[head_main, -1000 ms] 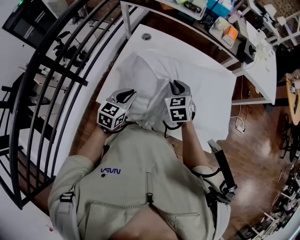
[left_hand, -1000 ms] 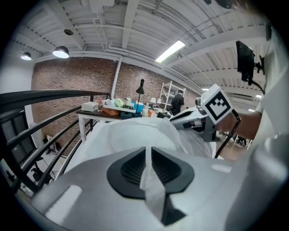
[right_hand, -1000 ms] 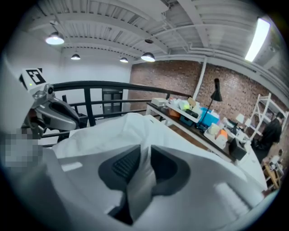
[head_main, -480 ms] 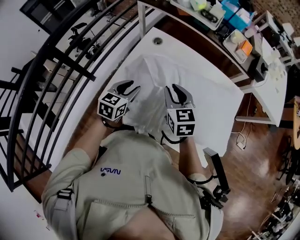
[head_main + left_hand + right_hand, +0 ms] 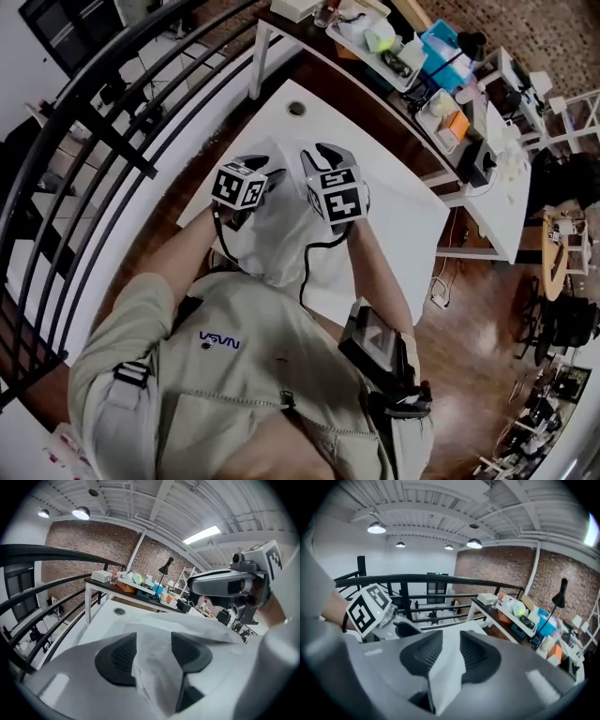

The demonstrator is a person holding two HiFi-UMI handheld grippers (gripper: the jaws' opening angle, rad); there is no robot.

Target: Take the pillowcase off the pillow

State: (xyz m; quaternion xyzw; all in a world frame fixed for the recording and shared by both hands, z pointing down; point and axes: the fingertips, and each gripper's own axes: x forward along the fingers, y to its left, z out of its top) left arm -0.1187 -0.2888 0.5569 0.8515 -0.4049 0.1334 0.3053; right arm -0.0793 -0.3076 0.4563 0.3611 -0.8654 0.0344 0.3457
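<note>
head view: pillowcase lies bunched at the tabletop's near left edge, with left claw and right claw side by side above it. left gripper view: jaws have just opened wide, pillowcase loose between them. right gripper view: jaws have just been opening, a fold between them, unpinched.

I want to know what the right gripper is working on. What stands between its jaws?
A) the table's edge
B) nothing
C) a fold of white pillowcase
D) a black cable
C: the right gripper view shows a fold of the white pillowcase standing between the jaws of the right gripper, which have just been opening.
</note>
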